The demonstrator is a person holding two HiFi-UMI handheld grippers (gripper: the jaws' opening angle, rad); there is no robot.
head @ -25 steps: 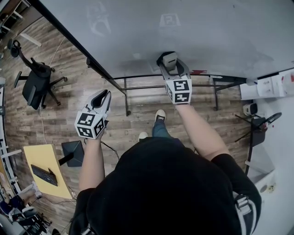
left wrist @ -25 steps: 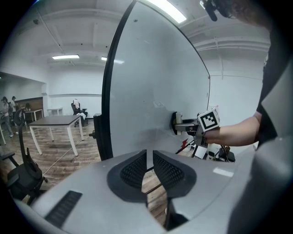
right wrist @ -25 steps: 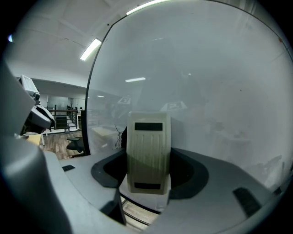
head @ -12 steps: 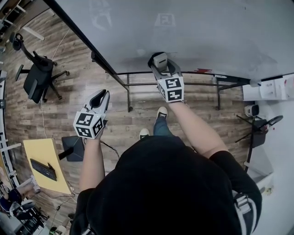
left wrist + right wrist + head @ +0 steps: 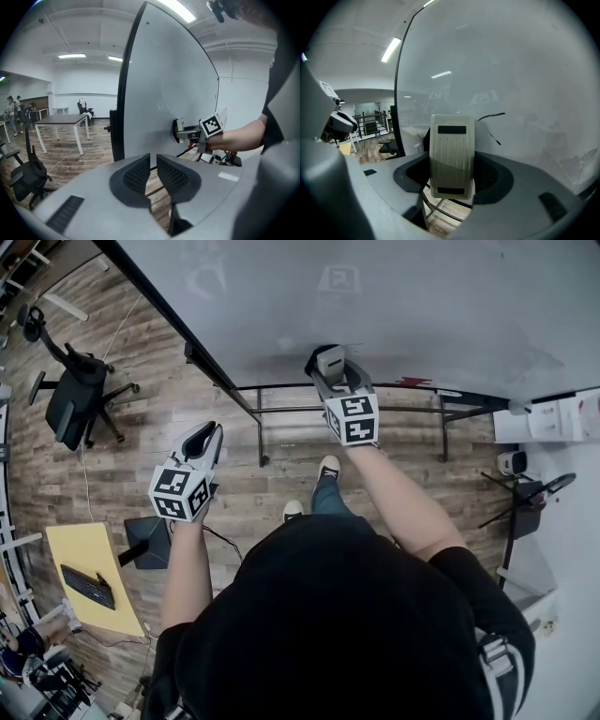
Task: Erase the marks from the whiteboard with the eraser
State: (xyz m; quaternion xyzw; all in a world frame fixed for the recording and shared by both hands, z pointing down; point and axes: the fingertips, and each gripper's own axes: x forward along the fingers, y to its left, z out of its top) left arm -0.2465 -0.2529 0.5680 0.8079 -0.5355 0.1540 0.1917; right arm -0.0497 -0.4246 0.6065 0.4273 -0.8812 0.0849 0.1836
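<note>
A large whiteboard (image 5: 394,306) stands in front of me, its black frame edge (image 5: 125,93) upright in the left gripper view. My right gripper (image 5: 330,364) is shut on a pale beige eraser (image 5: 451,154), which is pressed to the board's lower part (image 5: 525,70). Thin black marks (image 5: 490,123) remain just right of the eraser. In the left gripper view the eraser (image 5: 179,130) meets the board edge-on. My left gripper (image 5: 205,438) hangs lower left, away from the board, jaws nearly closed on nothing (image 5: 153,172).
The whiteboard's black stand bars (image 5: 281,409) run under the board over the wooden floor. An office chair (image 5: 70,399) stands at far left, a yellow desk with a keyboard (image 5: 89,582) at lower left. White boxes and equipment (image 5: 553,418) sit at right. Red marker (image 5: 408,383) lies by the board's bottom.
The right gripper with the eraser has slid left and slightly up along the board's lower part, then held. The left gripper has barely moved.
</note>
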